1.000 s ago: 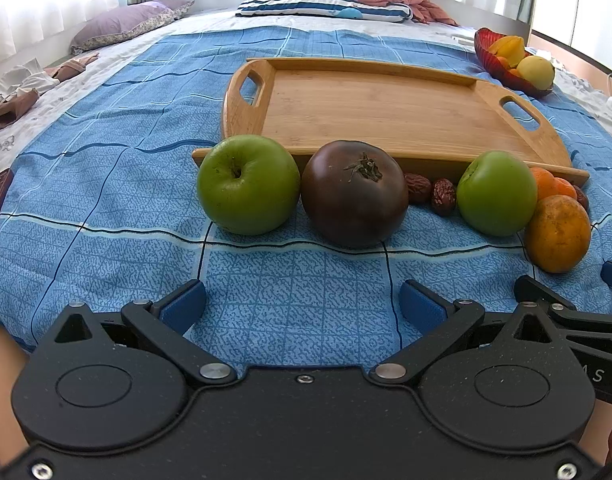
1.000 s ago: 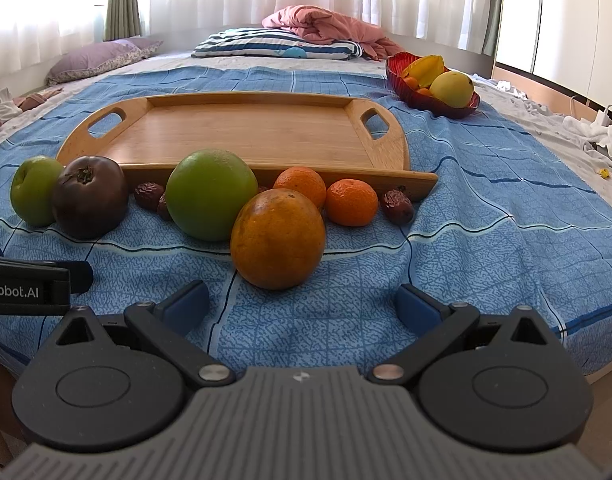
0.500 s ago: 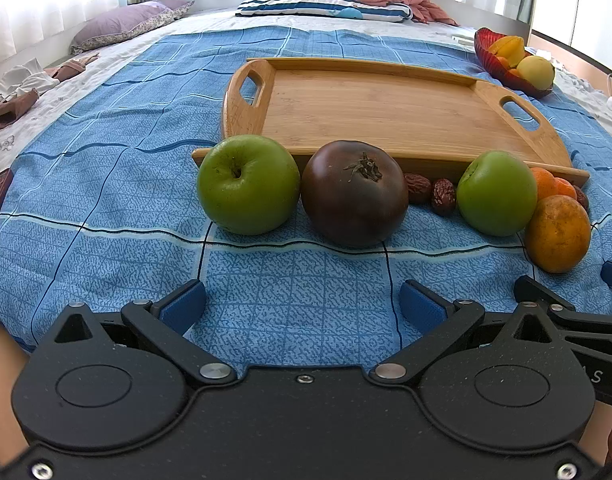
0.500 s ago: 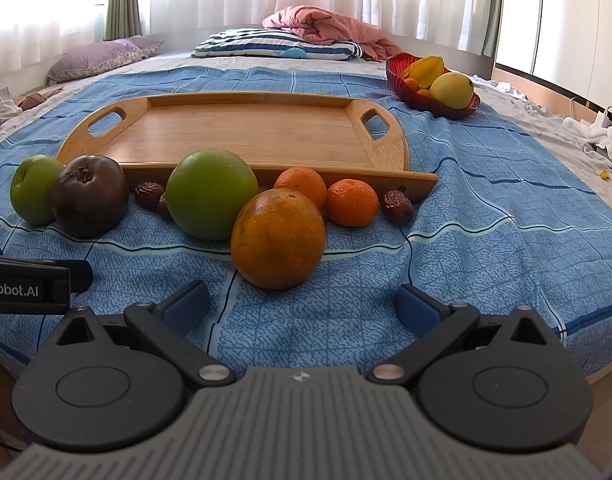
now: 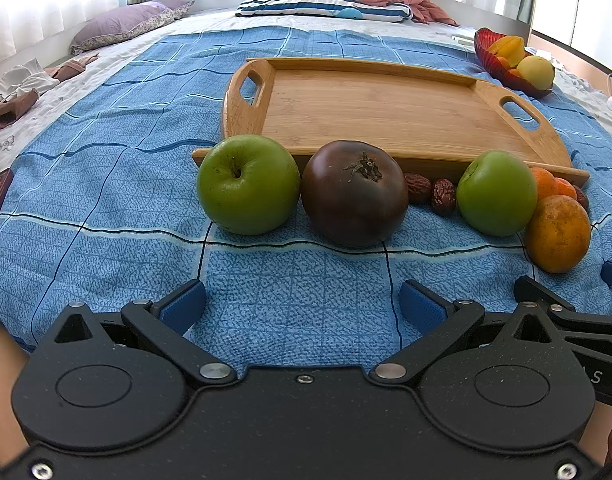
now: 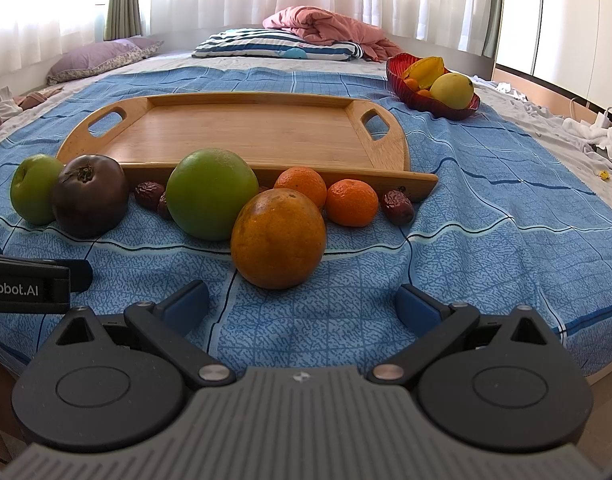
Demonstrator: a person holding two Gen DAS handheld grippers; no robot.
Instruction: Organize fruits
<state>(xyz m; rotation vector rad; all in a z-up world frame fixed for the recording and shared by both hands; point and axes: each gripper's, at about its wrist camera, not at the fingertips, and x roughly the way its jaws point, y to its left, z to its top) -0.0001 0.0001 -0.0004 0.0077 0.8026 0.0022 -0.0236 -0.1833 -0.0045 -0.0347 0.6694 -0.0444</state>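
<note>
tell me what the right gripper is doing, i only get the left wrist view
Observer: The right gripper is open and empty, with the big orange straight ahead of it.
Operator: whats tucked behind that orange
Observer: One mandarin behind it, another further right, then a date by the wooden tray corner.
Operator: and past the blue sheet on the right
Observer: Crumpled white cloth with a white cable.
</note>
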